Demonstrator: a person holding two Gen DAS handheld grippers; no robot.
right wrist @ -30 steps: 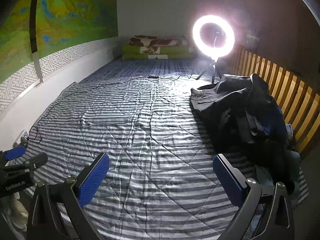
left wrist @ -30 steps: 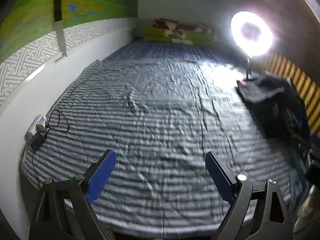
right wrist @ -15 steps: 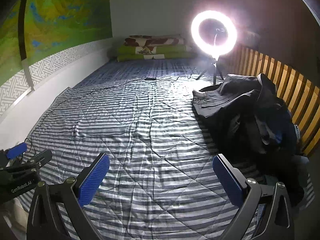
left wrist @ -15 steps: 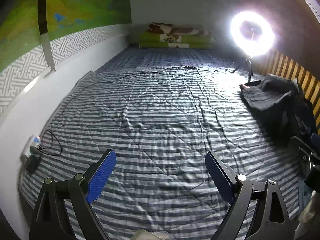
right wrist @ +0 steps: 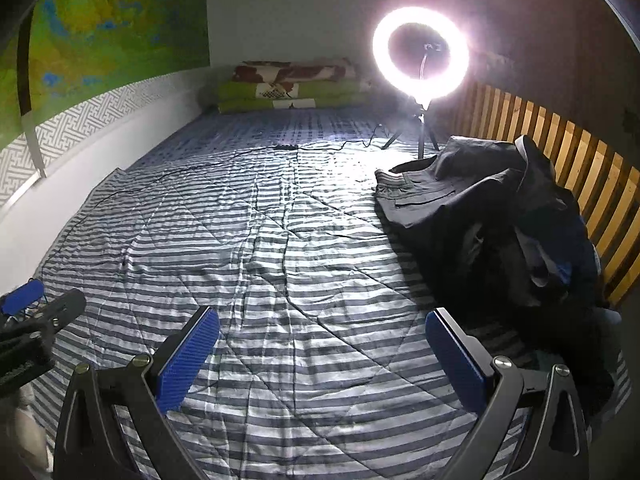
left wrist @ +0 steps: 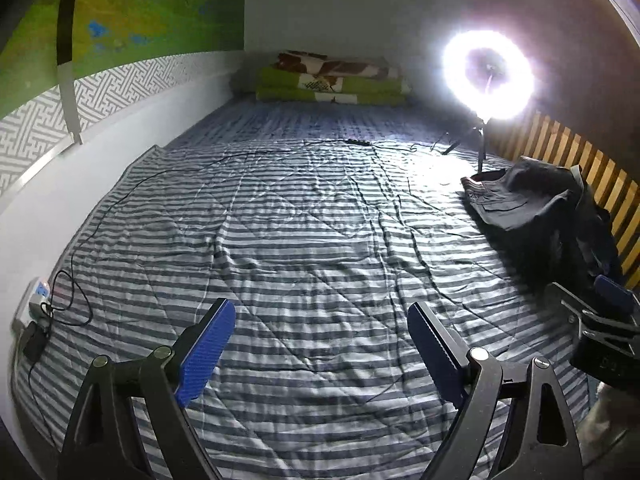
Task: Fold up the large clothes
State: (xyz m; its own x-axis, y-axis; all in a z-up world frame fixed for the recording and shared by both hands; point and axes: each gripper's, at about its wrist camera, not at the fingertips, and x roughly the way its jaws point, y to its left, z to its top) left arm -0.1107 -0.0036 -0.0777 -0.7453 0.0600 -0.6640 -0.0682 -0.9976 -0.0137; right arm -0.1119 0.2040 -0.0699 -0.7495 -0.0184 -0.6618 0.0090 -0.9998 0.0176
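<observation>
A heap of dark clothes (right wrist: 500, 224) lies on the right side of the striped bed cover (right wrist: 280, 272), against the wooden slat rail; the same heap of dark clothes (left wrist: 540, 208) shows at the right in the left wrist view. My left gripper (left wrist: 322, 344) is open over the near middle of the striped cover (left wrist: 304, 248), with nothing between its blue pads. My right gripper (right wrist: 322, 348) is open too, empty, just left of the heap's near end. Each gripper shows at the edge of the other's view.
A lit ring light (right wrist: 420, 54) on a tripod stands at the far right, its cable (right wrist: 224, 164) running across the cover to a power strip (left wrist: 38, 300) by the left wall. Folded green blankets (right wrist: 288, 88) lie at the head. A wooden slat rail (right wrist: 568, 160) bounds the right.
Both cameras have tilted up and shifted slightly, so more of the far bed and wall shows. Both grippers stay open and empty; the clothes have not moved.
</observation>
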